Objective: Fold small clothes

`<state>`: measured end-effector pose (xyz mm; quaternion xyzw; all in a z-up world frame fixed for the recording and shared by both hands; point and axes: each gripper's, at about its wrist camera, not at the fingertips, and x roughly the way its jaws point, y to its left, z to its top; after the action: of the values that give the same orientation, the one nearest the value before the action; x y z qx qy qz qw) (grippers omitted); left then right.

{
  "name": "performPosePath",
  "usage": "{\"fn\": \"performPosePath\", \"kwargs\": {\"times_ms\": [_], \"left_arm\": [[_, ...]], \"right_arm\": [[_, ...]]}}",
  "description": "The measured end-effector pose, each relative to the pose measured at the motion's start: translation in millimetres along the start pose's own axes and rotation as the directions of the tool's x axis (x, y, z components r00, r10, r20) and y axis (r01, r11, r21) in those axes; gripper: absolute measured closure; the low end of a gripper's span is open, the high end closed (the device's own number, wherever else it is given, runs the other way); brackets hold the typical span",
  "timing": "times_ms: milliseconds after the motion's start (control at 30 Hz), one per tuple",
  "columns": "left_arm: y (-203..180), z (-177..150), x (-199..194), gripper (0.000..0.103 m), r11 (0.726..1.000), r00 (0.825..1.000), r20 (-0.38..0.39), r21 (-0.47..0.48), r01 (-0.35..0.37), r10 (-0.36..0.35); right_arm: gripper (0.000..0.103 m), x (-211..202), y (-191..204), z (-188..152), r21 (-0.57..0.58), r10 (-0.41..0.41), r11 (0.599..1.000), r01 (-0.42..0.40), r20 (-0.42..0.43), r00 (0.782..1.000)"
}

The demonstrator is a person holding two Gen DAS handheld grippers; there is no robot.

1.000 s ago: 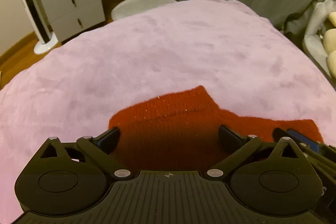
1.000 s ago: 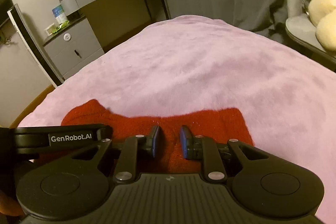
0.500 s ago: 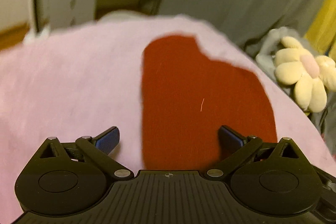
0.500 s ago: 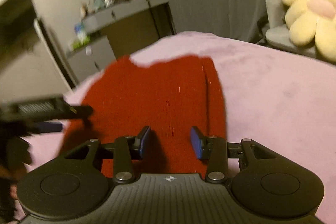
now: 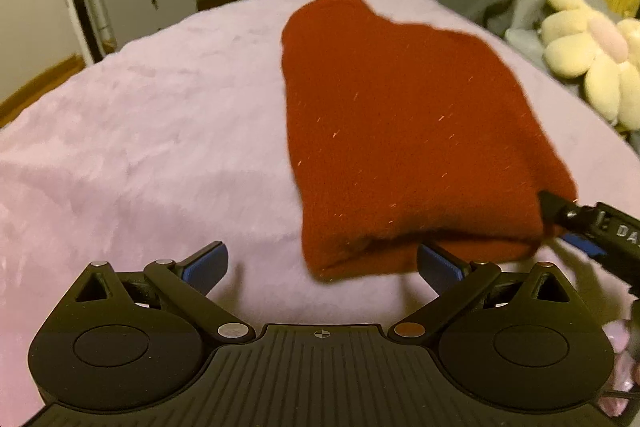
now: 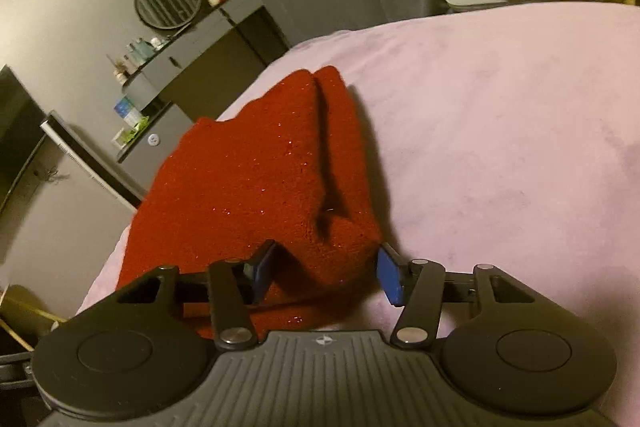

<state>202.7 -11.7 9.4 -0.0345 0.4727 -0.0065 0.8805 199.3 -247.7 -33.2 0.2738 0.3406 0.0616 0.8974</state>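
Left wrist view: the left gripper (image 5: 322, 261) now stands back from the red knit garment (image 5: 404, 131), jaws spread wide and empty; 1.0 s ago it sat over the cloth. The garment lies doubled on the pink fleece blanket (image 5: 140, 131), its rounded fold edge nearest the camera, so 1 fold appears complete. Right wrist view: the right gripper (image 6: 324, 271) has widened from its near-closed setting 1.0 s ago; its jaws are well apart, straddling the garment (image 6: 256, 179) corner without pinching it. The knit is thick, soft and flecked; 2 layers show at the edge.
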Motion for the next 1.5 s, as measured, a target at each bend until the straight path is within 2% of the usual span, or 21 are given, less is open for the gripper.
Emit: {"fn": "performPosePath", "kwargs": {"times_ms": [100, 167, 267, 333, 367, 400, 433, 500, 533, 633, 767, 833, 1033, 1133, 1167, 1233, 1300, 1367, 1400, 1433, 1500], "left_arm": [[6.0, 1.1, 3.6, 0.000, 0.999, 0.999, 0.006, -0.035, -0.032, 0.032], [14.0, 4.1, 6.2, 0.001, 0.995, 0.999, 0.003, -0.092, -0.040, 0.040], [26.2, 5.2, 7.7, 0.001, 0.986, 1.000, -0.010, -0.163, -0.028, 0.027], [31.0, 5.8, 8.0, 0.001, 0.982, 1.000, -0.011, -0.186, -0.024, 0.023], [33.4, 6.1, 8.4, 0.001, 0.981, 1.000, -0.011, -0.193, -0.022, 0.020], [35.5, 6.2, 8.7, 0.001, 0.980, 1.000, -0.011, -0.200, -0.019, 0.018], [37.0, 5.7, 9.1, 0.001, 0.979, 1.000, -0.010, -0.205, -0.019, 0.017], [37.9, 4.4, 9.7, 0.001, 0.978, 1.000, -0.018, -0.209, -0.014, 0.011], [38.8, 3.5, 9.9, 0.001, 0.977, 1.000, -0.019, -0.213, -0.015, 0.011], [44.9, 0.8, 8.2, 0.001, 0.971, 0.999, -0.037, -0.240, -0.006, -0.003], [57.7, -0.6, 5.7, 0.001, 0.966, 0.999, -0.046, -0.259, -0.010, -0.002], [61.1, -2.4, 5.5, 0.001, 0.964, 0.999, -0.050, -0.263, -0.021, 0.008], [70.4, -10.5, -8.2, 0.001, 0.957, 0.996, -0.050, -0.279, -0.081, 0.070], [77.0, -17.7, -25.3, 0.002, 0.939, 0.983, -0.019, -0.291, -0.183, 0.185], [80.8, -20.9, -31.1, 0.002, 0.936, 0.983, -0.004, -0.304, -0.176, 0.183], [87.3, -26.0, -39.0, 0.002, 0.930, 0.991, 0.009, -0.347, -0.122, 0.134], [88.8, -28.2, -43.5, 0.002, 0.926, 0.996, 0.023, -0.371, -0.066, 0.081], [84.1, -26.4, -43.8, 0.002, 0.931, 0.998, 0.016, -0.360, -0.058, 0.068], [80.6, -24.8, -44.0, 0.002, 0.935, 0.997, 0.013, -0.349, -0.062, 0.071], [77.1, -23.5, -44.5, 0.002, 0.939, 0.997, 0.016, -0.339, -0.061, 0.071], [71.2, -21.4, -45.8, 0.002, 0.942, 0.999, 0.013, -0.334, -0.043, 0.051]], "right_arm": [[0.068, 0.0, 0.2, -1.7, -0.009, 0.027, 1.000, -0.027, -0.001, 1.000], [0.077, -4.3, 2.2, -1.7, -0.021, 0.058, 0.998, -0.057, 0.006, 0.998], [0.080, -12.8, -2.8, 3.7, 0.016, 0.168, 0.986, -0.168, 0.013, 0.986], [0.080, -12.6, -11.9, 6.6, 0.118, 0.277, 0.953, -0.278, 0.023, 0.961], [0.081, -10.2, -18.8, 8.0, 0.172, 0.313, 0.934, -0.312, 0.023, 0.949], [0.082, -7.0, -23.7, 8.6, 0.195, 0.314, 0.930, -0.310, 0.015, 0.949], [0.082, -4.2, -25.2, 9.0, 0.181, 0.278, 0.945, -0.273, 0.001, 0.961], [0.082, 1.0, -20.7, 9.2, 0.080, 0.144, 0.987, -0.141, -0.043, 0.989], [0.082, 3.6, -17.1, 8.0, 0.036, 0.098, 0.995, -0.096, -0.058, 0.993], [0.081, 3.7, -6.7, 7.7, -0.010, 0.070, 0.997, -0.071, -0.067, 0.995], [0.080, -1.1, -3.5, 6.7, -0.063, 0.071, 0.995, -0.075, -0.073, 0.995], [0.077, -0.4, -4.8, 4.2, -0.065, 0.102, 0.992, -0.110, -0.114, 0.988], [0.076, -19.2, -6.5, 1.3, -0.026, 0.194, 0.979, -0.201, -0.159, 0.968], [0.076, -42.8, 0.2, -2.2, -0.041, 0.231, 0.971, -0.235, -0.078, 0.970], [0.076, -48.9, 1.8, -1.7, -0.045, 0.243, 0.969, -0.245, -0.043, 0.969], [0.076, -54.1, 4.1, 0.9, -0.041, 0.241, 0.970, -0.241, 0.016, 0.970], [0.076, -47.8, 5.2, 1.3, -0.010, 0.169, 0.986, -0.169, 0.047, 0.984], [0.079, -25.5, 3.9, -2.5, -0.018, 0.083, 0.996, -0.084, -0.038, 0.996], [0.080, -9.3, 4.1, -9.1, -0.050, -0.027, 0.999, 0.021, -0.106, 0.994], [0.084, 4.5, 2.0, -14.5, -0.063, -0.106, 0.993, 0.097, -0.175, 0.979], [0.085, 4.7, -0.9, -14.7, -0.031, -0.102, 0.995, 0.098, -0.162, 0.981]]}}
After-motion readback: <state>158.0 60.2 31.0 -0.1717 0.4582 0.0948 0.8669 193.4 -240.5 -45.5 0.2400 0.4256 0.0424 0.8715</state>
